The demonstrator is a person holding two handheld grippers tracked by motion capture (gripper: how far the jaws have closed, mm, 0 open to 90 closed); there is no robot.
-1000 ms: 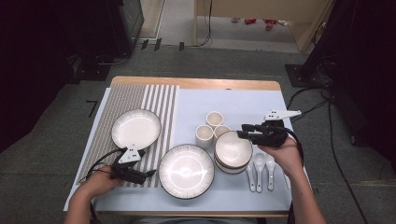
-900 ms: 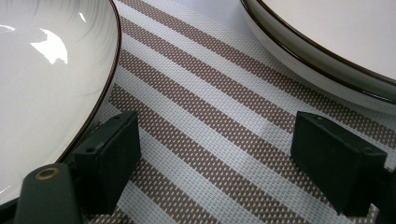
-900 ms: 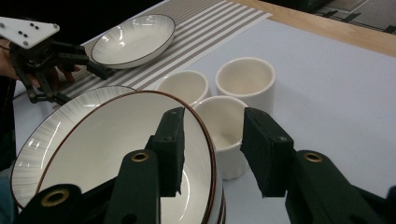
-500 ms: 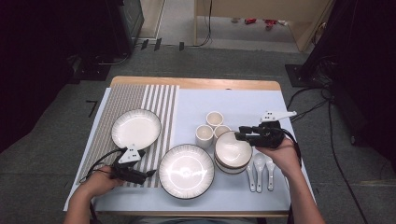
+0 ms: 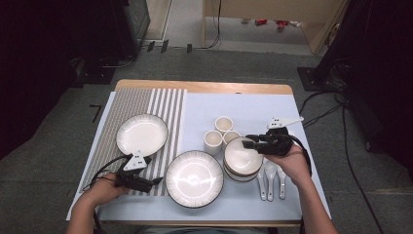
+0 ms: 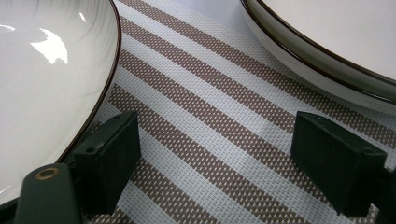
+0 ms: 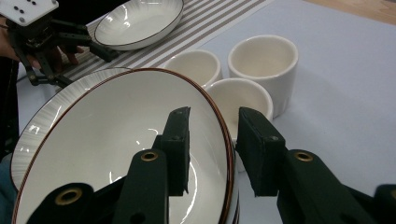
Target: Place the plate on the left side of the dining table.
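Your right tool (image 5: 249, 141) sits at the rim of the top bowl (image 5: 240, 155) in the stack of bowls (image 5: 234, 171), near the right side of the bench (image 5: 253, 100). In the right gripper view its jaws straddle that rim, one inside the bowl (image 7: 116, 154) and one outside; they have just been closing, with the rim between them. A slim gap shows on each side of the rim, so the pads are not yet pressing on it.

Three cups (image 5: 223, 131) stand just beyond the bowls, close together, and the outer jaw lies near the closest cup (image 7: 240, 105). Three spoons (image 5: 271, 176) lie side by side just right of the stack, under your right hand (image 5: 288, 160).

Your left tool (image 5: 157, 181) rests low on the striped mat (image 5: 148, 105) at the bench's front left, jaws spread wide with nothing between them but the mat (image 6: 219, 121). It lies between the two plates: the far plate (image 5: 141, 134) on the mat and the near plate (image 5: 194, 178) beside the bowls. In the left gripper view one jaw is right at a plate's edge (image 6: 46, 84); I cannot tell if it touches.
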